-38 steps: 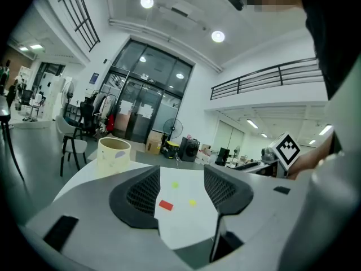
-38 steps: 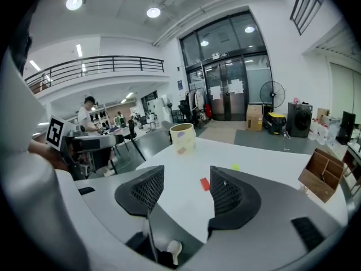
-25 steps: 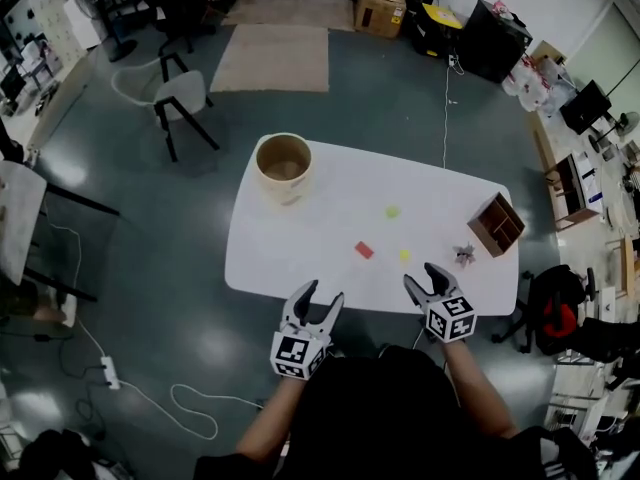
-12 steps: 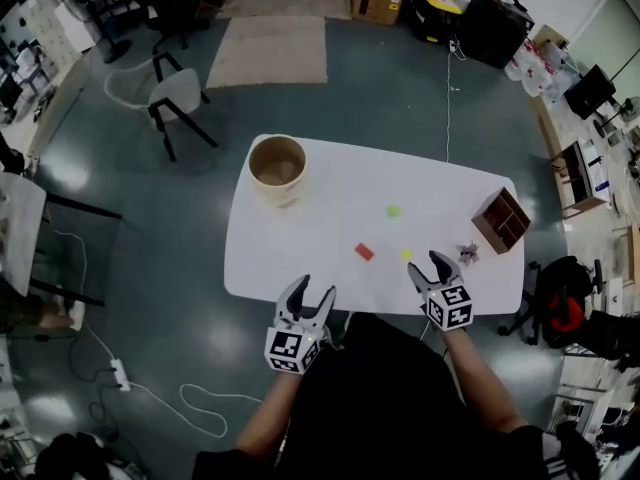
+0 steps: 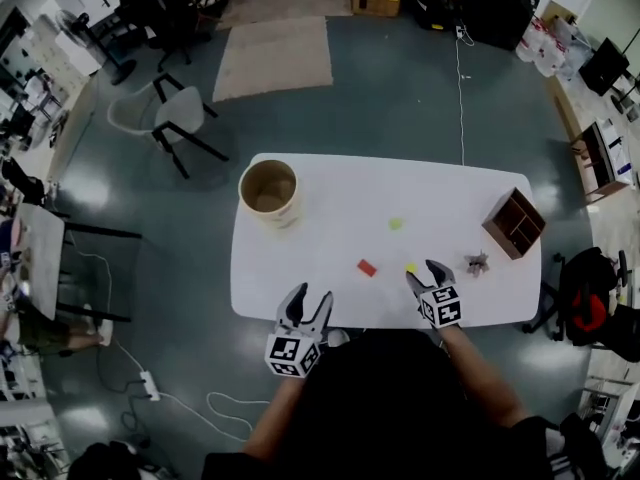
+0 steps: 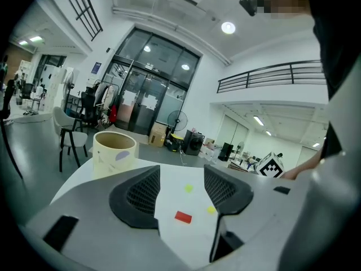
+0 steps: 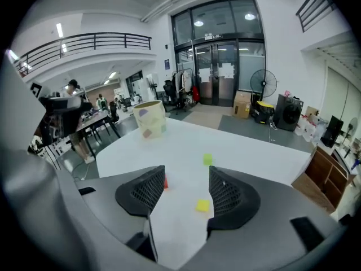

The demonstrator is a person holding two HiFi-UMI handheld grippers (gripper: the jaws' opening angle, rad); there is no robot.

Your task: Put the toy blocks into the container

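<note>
Our right gripper (image 5: 425,275) has sunk, jaws apart; our left gripper (image 5: 310,299) gapes too. Blocks (image 5: 367,267) lie well apart from the tub (image 5: 270,190).

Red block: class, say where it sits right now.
In the head view the red block lies near the front edge of the white table, just left of the nearer yellow block, ahead of the left gripper.

Tabletop (image 5: 330,203) — white, smooth, faint sheen. Container (image 5: 285,211) looks like cream cardboard, matt, with pastel patches. Red block (image 5: 367,267) flat in colour, matt. Left tongs (image 6: 181,179) and right tongs (image 7: 186,179): grey matt plastic, inner faces dark with a fine grid texture. Floor (image 5: 400,98) glossy, mirrors ceiling lights. Compartment box (image 5: 497,230) — brown wood.
</note>
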